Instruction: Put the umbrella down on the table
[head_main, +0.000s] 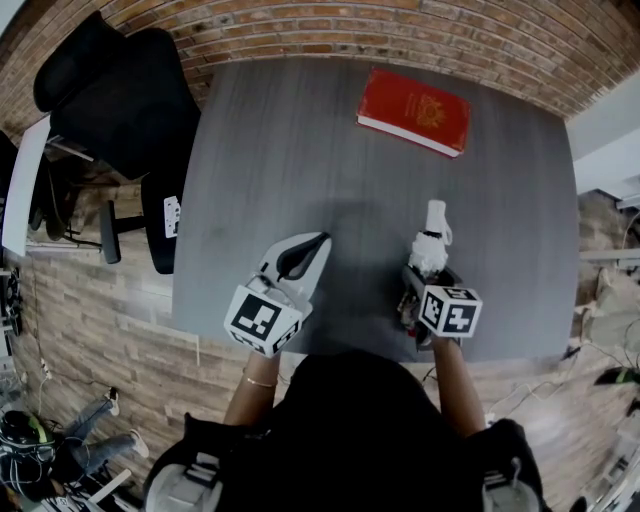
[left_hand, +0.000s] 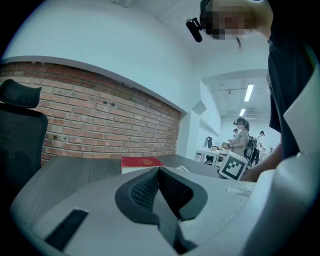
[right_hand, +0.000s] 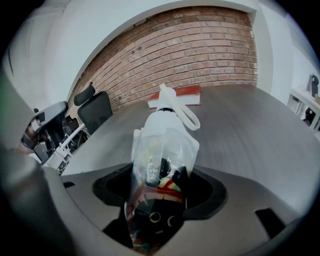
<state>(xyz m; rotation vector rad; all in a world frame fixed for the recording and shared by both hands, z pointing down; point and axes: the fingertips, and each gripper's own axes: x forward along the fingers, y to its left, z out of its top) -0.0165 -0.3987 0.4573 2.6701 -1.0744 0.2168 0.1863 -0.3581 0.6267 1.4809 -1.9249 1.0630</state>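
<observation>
While clamped in the right gripper (right_hand: 157, 192), the umbrella (right_hand: 162, 150) is folded short: a dark, multicoloured canopy inside a clear plastic sleeve, with a white handle and a white loop strap (right_hand: 189, 114) at the far end. The jaws stand fairly wide, their pads pressed on the sleeved canopy from both sides, and the handle juts forward and down over the grey table (head_main: 300, 150) near its front right edge. Whether the handle tip touches the tabletop cannot be told.

The left gripper (left_hand: 161, 187) sits over the front edge of the table, well apart from the umbrella, with its ribbed pads closed against each other.

A red book (head_main: 414, 111) lies flat at the far side of the table, well clear of the umbrella. A black office chair (head_main: 120, 100) stands off the table's left edge, by the brick wall (right_hand: 200, 55).
</observation>
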